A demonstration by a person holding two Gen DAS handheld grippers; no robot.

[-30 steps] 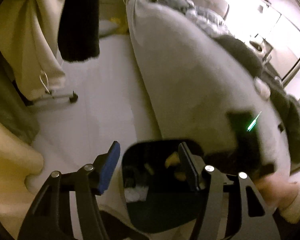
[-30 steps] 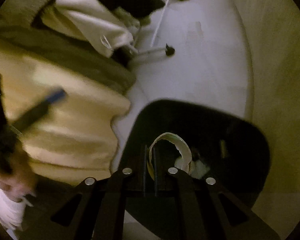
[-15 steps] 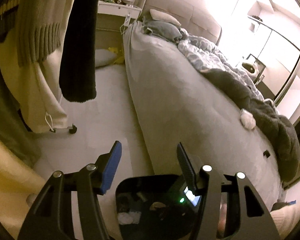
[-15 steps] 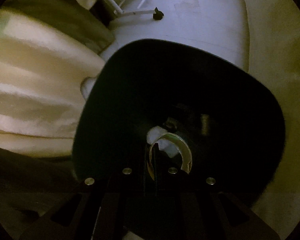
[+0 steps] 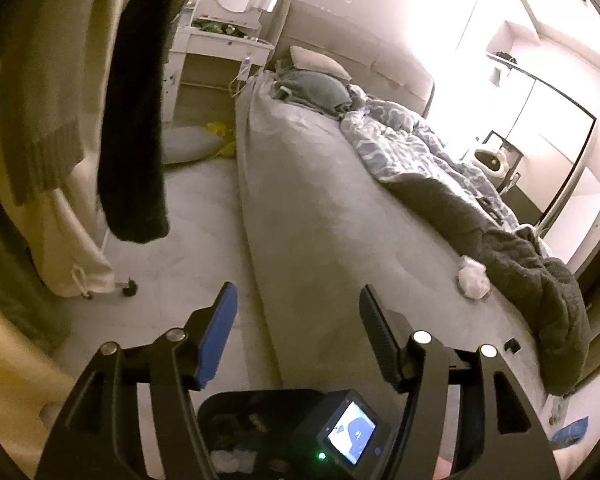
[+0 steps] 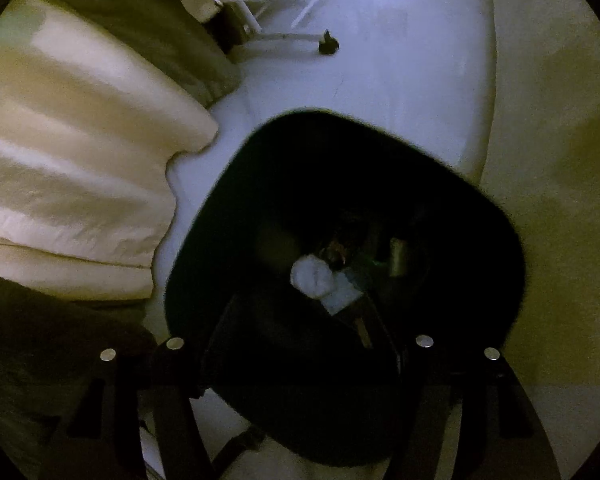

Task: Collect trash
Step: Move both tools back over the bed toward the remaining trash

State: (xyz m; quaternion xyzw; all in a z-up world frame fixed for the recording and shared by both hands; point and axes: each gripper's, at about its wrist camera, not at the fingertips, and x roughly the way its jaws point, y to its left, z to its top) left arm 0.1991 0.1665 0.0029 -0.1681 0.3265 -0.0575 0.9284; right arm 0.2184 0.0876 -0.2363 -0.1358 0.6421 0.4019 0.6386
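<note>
A black trash bin (image 6: 340, 280) stands on the pale floor beside the bed. White crumpled paper (image 6: 312, 276) and other scraps lie inside it. My right gripper (image 6: 300, 320) hangs over the bin's mouth with its jaws wide apart and nothing between them; its fingers are dark and hard to make out. My left gripper (image 5: 296, 328) is open and empty, pointing along the bed's edge, above the bin (image 5: 240, 432). A crumpled white tissue (image 5: 473, 278) lies on the grey bed sheet (image 5: 320, 208) to the right of the left gripper.
Cream and dark clothes hang on a wheeled rack (image 5: 130, 290) at the left. A dark grey blanket (image 5: 532, 264) and a blue patterned duvet (image 5: 404, 140) lie on the bed. A white desk (image 5: 220, 44) stands at the far end. A blue wrapper (image 5: 572, 430) lies on the floor.
My right gripper has opened and the curled strip it held is gone from its jaws. The left gripper has tilted up from the bin toward the bed.
</note>
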